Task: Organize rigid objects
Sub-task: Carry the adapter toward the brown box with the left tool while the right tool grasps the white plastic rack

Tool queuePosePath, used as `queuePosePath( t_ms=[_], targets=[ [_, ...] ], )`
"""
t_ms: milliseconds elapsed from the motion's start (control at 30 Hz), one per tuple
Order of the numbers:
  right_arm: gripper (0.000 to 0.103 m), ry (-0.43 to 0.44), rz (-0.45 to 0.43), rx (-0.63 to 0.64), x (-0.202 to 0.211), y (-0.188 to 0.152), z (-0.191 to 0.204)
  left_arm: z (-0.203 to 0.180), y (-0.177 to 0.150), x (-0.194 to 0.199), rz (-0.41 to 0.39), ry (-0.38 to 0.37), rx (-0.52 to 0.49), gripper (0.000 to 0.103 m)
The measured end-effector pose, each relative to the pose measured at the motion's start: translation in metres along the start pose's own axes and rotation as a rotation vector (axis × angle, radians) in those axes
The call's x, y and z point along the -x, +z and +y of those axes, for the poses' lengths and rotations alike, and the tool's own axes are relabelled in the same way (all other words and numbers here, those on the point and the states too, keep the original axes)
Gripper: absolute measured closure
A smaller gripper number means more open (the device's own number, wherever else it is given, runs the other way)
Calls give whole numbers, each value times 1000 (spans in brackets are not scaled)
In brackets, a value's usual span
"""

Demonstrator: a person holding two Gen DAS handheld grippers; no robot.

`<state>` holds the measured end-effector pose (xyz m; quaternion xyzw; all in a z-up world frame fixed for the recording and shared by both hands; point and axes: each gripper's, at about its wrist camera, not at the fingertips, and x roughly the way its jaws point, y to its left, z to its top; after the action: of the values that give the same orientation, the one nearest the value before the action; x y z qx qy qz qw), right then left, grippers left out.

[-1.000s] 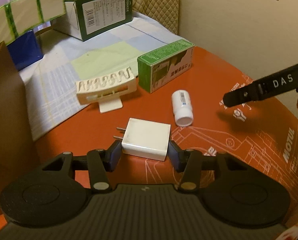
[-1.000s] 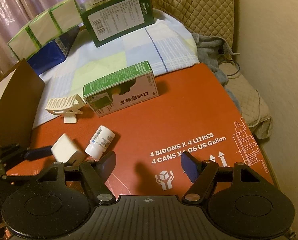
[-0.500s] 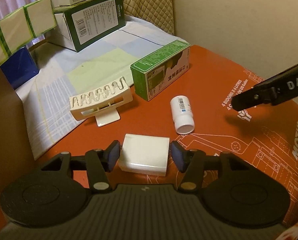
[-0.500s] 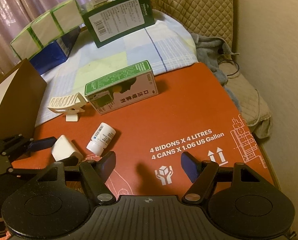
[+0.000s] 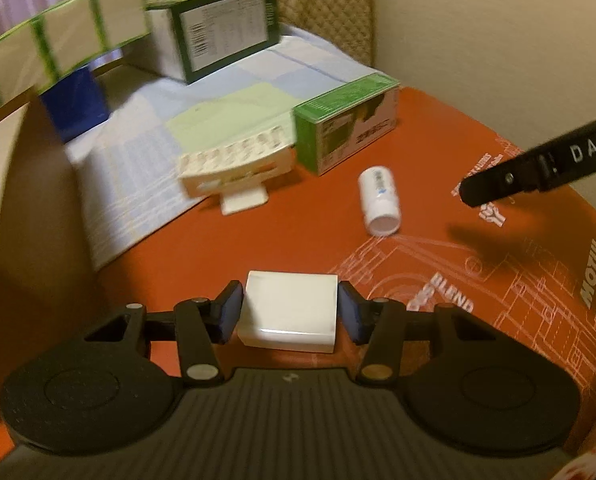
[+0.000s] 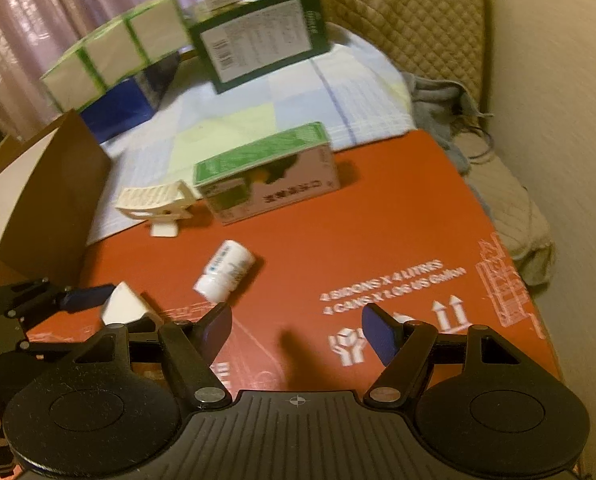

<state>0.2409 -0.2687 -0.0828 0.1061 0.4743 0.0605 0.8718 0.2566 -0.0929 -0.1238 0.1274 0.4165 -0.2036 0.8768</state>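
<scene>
The charger, a small white plug block, sits between the pads of the left gripper, low over the red cardboard. The jaws are closing on its two flat sides, and the pads look to be touching it. It is probably light, stiff and smooth, so a squeeze across the broad faces suits it; the glossy plastic could slip. The right gripper hovers with its jaws apart and nothing between them, near a white bottle lying on its side.
</scene>
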Motion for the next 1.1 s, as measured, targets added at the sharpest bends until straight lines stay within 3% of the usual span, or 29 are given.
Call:
queuePosePath(
  t_ms=[300, 700, 1033, 1100],
  targets=[
    [34, 124, -24, 176, -12, 10, 40, 39, -48, 48, 34, 158, 170, 56],
    [34, 300, -95, 605, -49, 53, 96, 113, -101, 114, 26, 440, 475, 56],
    [35, 270, 9, 884, -110, 73, 124, 148, -117, 154, 0, 583, 600, 56],
    [41, 268, 31, 916, -118, 74, 127, 153, -118, 158, 2, 594, 610, 56]
  ],
)
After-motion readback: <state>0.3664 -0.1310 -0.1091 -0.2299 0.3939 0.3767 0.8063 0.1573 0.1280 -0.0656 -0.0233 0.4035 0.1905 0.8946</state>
